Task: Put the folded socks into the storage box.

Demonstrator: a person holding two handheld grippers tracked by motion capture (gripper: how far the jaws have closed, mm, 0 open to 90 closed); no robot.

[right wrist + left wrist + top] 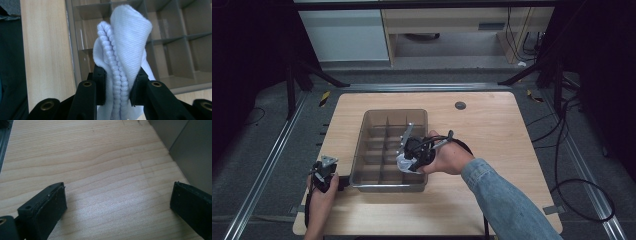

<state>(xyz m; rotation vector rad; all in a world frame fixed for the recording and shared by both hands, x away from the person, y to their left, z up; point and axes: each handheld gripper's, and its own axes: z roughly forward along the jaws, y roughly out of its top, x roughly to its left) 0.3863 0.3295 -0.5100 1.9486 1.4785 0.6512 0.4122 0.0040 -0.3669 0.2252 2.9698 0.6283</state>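
Note:
A clear grey divided bin (389, 148) sits on the wooden table (492, 135), split into several small compartments (175, 50). My right gripper (408, 161) hangs over the bin's near right part, shut on a folded white sock (125, 42) whose ribbed cuff runs up between the jaws. The sock (404, 164) pokes out below the gripper. My left gripper (326, 175) rests at the table's near left corner beside the bin, open, with bare wood (112, 195) between its fingertips (50, 207). The bin's wall (192, 157) stands just right of it.
A round cable hole (460, 105) marks the table's far side. Metal rails (267, 165) run along both sides on the floor, with cables (582, 185) lying to the right. Desks and a cabinet (347, 35) stand beyond the table.

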